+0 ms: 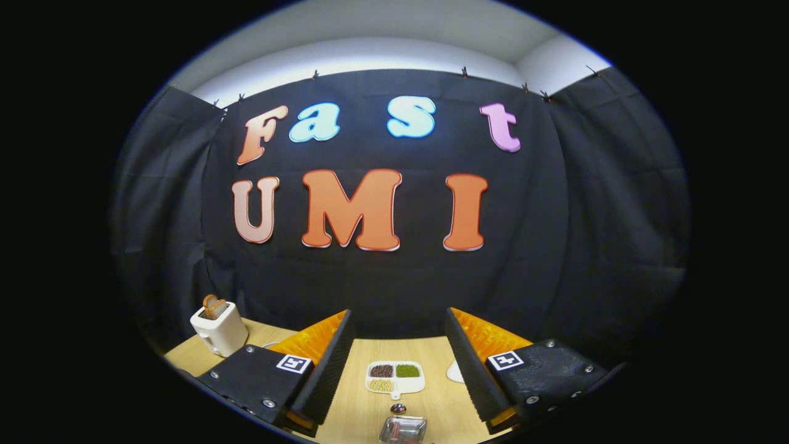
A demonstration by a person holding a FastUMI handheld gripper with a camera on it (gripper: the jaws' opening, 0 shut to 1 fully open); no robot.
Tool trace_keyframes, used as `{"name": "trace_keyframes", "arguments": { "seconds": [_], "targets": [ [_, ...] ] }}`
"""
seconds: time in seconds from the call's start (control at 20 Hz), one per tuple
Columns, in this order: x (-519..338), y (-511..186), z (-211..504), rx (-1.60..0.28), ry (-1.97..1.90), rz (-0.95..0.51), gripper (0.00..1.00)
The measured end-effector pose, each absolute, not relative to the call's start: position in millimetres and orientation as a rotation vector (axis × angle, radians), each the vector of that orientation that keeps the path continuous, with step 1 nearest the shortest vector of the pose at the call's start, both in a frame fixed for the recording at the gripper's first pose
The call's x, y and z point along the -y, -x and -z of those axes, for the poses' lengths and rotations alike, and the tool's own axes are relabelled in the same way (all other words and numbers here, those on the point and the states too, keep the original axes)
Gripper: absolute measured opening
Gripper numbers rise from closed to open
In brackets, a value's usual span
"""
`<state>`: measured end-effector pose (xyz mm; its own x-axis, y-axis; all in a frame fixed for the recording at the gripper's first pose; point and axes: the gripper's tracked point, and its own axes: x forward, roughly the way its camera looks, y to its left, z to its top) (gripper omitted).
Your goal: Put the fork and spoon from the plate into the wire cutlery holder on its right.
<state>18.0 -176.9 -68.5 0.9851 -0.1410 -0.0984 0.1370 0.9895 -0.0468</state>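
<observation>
On the far left we see a white toaster [219, 328] at the back of the wooden table [360, 407], with what looks like a slice of bread [214, 306] standing up out of its slot, presumably parked there out of the working area.

Moving right, our gripper [399, 364] hangs above the table with its 2 fingers spread wide and nothing between them. We judge it is held high and level like this to survey the table before any reach begins.

In the gap between the fingers lies a white divided tray [396, 377] with 3 compartments: 1 dark brown filling, 1 green, 1 yellowish, likely grains or beans. Nearer to us sit a small dark round object [398, 408] and a clear container [403, 429] whose contents we cannot make out.

Just beside the right finger, a pale rounded edge [455, 372] peeks out; it may be the plate, but we cannot tell. The fork, spoon and wire holder we cannot locate from here, so the task looks unstarted.
</observation>
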Motion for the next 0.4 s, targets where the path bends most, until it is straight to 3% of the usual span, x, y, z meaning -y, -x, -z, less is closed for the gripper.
{"name": "trace_keyframes", "arguments": {
  "seconds": [0.4],
  "targets": [
    [174, -23, 7, 0.126, 0.041, 0.140, 0.96]
  ]
}}
